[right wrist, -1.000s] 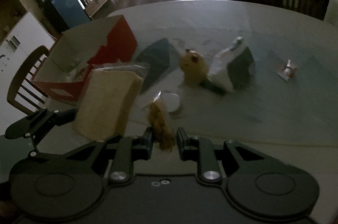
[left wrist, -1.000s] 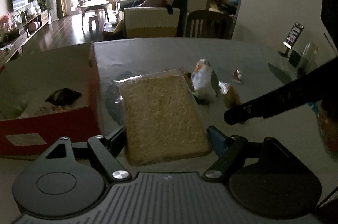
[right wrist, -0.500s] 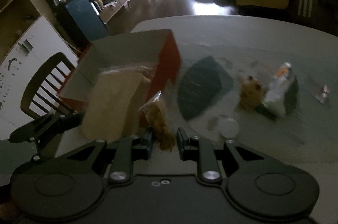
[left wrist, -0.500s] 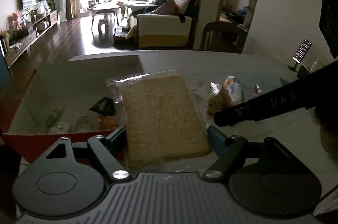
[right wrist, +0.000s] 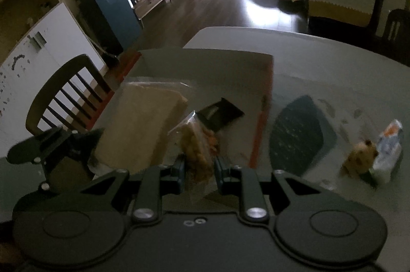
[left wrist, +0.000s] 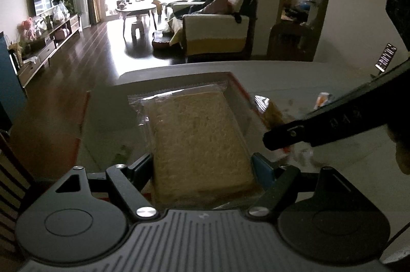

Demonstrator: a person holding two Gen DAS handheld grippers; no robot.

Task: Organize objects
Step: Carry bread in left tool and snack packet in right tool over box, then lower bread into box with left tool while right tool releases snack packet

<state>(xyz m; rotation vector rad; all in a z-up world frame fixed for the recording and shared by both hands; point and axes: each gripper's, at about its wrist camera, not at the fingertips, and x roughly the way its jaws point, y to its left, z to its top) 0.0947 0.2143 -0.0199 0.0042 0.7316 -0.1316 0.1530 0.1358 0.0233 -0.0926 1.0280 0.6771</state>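
My left gripper [left wrist: 202, 167] is shut on a bagged slice of bread [left wrist: 197, 141], held flat over the open red box [left wrist: 235, 84]. The same bread [right wrist: 143, 123] shows at the left of the right wrist view, with the left gripper [right wrist: 74, 143] beneath it. My right gripper [right wrist: 198, 168] is shut on a small clear bag of brown snack [right wrist: 197, 143], hanging over the box's right part near its red wall [right wrist: 261, 123]. A black packet [right wrist: 220, 115] lies inside the box. In the left wrist view the right gripper's finger [left wrist: 320, 126] crosses from the right.
On the grey table [right wrist: 320, 61], right of the box, are a dark round mat [right wrist: 297, 133], a small brown plush toy [right wrist: 358, 161] and a white-and-orange packet [right wrist: 389, 146]. A wooden chair [right wrist: 64, 97] stands at the table's left. A phone on a stand [left wrist: 385, 59] is far right.
Both grippers have carried their loads leftward from the table's middle to over the red box. The plush toy and white packet stay behind on the right.
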